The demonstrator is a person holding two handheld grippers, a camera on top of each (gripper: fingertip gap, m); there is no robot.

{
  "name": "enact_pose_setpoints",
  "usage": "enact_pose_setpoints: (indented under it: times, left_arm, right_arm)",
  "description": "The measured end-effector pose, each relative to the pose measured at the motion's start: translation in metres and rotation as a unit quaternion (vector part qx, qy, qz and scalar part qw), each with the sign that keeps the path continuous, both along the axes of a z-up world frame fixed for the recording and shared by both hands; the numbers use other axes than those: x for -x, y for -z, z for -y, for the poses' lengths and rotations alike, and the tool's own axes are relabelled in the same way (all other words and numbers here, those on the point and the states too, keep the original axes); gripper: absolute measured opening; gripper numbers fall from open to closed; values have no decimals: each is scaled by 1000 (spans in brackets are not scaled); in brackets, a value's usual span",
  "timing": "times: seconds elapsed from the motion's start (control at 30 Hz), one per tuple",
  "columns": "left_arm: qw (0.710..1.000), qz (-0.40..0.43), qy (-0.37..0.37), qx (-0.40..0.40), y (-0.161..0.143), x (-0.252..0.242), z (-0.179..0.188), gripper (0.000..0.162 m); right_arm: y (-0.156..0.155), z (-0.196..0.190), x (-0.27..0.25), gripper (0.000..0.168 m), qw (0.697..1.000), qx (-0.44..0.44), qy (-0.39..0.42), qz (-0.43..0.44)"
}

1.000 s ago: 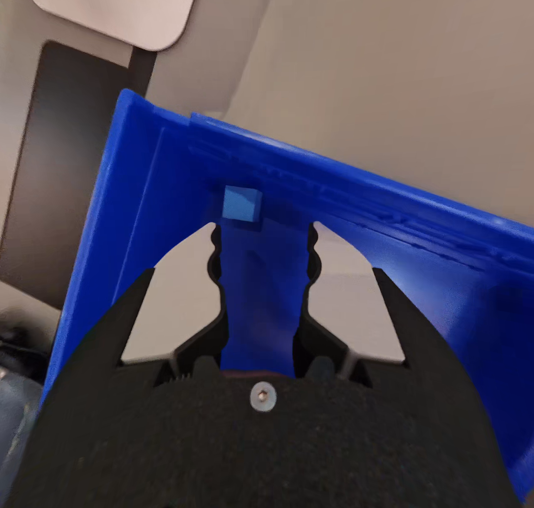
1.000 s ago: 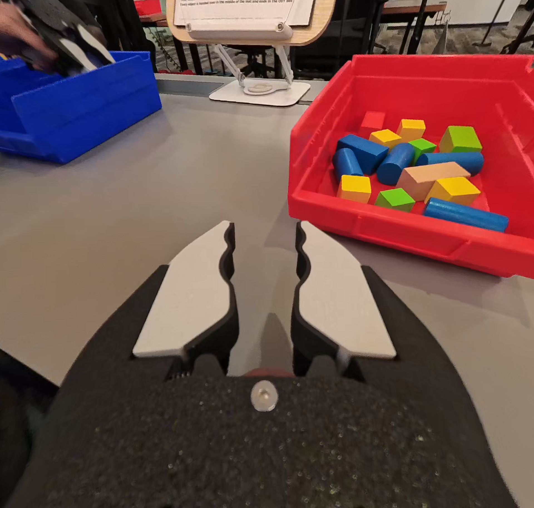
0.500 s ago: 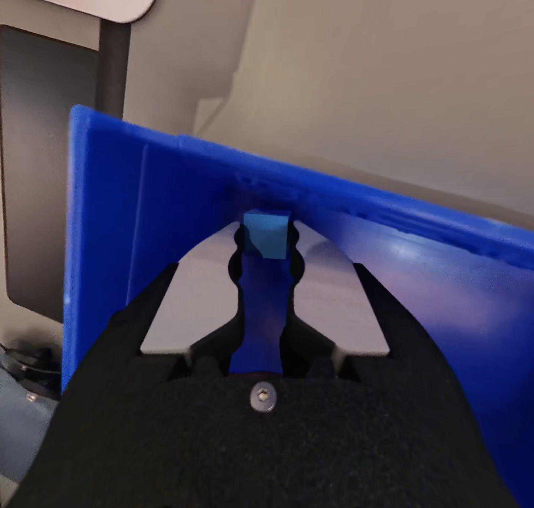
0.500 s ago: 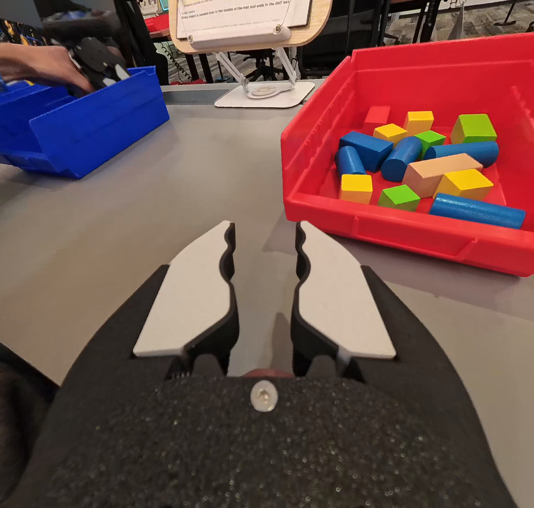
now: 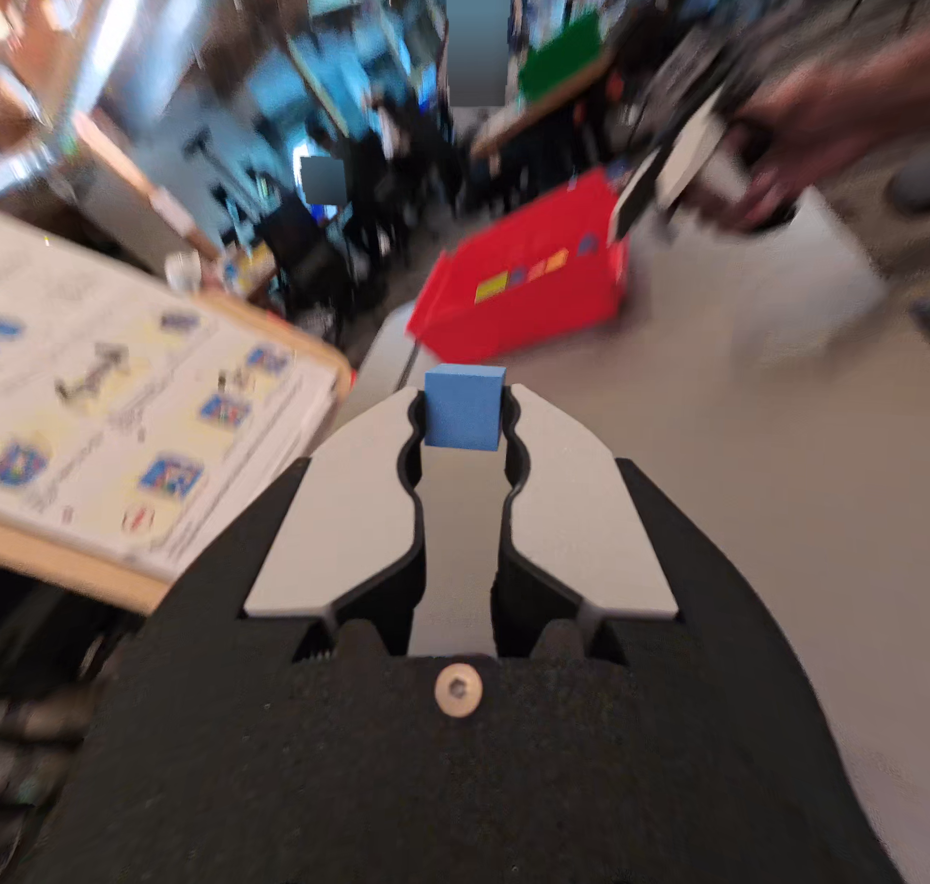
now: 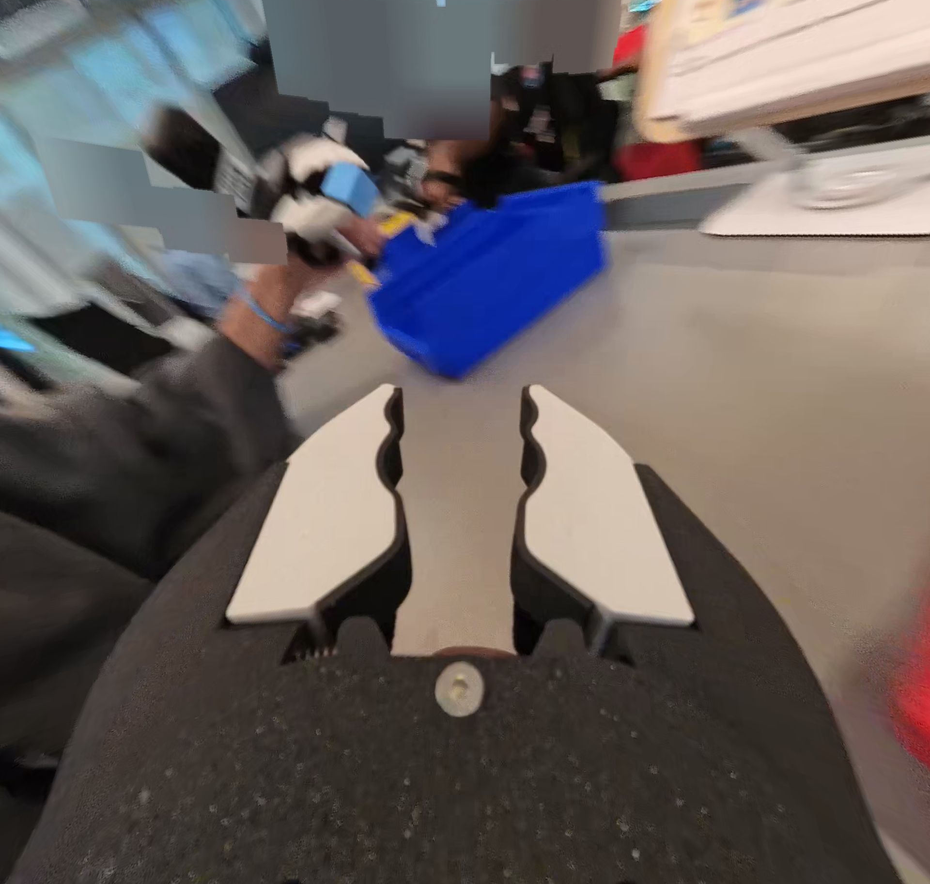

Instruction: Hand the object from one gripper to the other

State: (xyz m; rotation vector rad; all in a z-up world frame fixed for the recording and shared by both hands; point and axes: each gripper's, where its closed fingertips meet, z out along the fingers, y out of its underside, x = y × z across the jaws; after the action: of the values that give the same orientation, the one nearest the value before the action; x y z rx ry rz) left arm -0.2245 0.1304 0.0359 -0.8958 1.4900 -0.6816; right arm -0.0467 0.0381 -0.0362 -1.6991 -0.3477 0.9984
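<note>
Left wrist view shows my left gripper (image 5: 464,402) now clamped on the blue cube (image 5: 463,407), lifted out of the blue bin (image 6: 493,271) it sat in a second ago. My right gripper (image 6: 462,402) waits open, ready to receive.

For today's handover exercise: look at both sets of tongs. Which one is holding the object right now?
The left tongs: their tips are shut on the blue cube. The right tongs stand open with only grey table between them.

Looks like a lab or shared workspace: my grey bench (image 6: 729,382) carries a red bin (image 5: 523,301), blue bin (image 6: 483,281), propped instruction board (image 5: 126,432); blurred desks behind.
</note>
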Motion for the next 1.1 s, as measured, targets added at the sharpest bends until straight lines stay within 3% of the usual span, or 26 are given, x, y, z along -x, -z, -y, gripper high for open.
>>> enact_pose_setpoints:
  times: [0.1,0.23,0.3,0.47,0.5,0.63,0.8,0.93,1.03,1.1]
  left_arm:
    - [996,66,51,3,-24,-30,55,28]
    - [996,56,62,-40,-23,-61,90,28]
    - [996,40,61,-47,-20,-69,94,28]
    - [998,23,56,-26,-11,-75,88,28]
    - [998,20,58,-20,-8,-75,87,29]
    - [999,13,43,-7,4,-78,86,28]
    - [984,102,32,142,14,-59,94,37]
    - [918,160,4,364,49,-35,89,31]
    - [856,141,5,497,73,-26,98,32]
    - [836,135,6,532,76,-22,102,32]
  right_arm:
    - [-38,-12,51,61,983,26,-128,-131]
    - [-88,-10,92,67,905,68,-277,-315]
    - [-94,-5,106,67,888,76,-315,-328]
    - [-91,-2,125,67,883,83,-342,-311]
    - [-86,0,126,35,883,87,-354,-296]
    - [-73,-1,123,28,884,99,-359,-284]
    - [-60,-1,118,28,911,105,-335,-219]
    - [-94,-9,73,28,948,39,-268,-169]
    - [-98,-42,-5,28,996,11,-84,-34]
    - [-87,-64,-87,28,992,17,97,80]
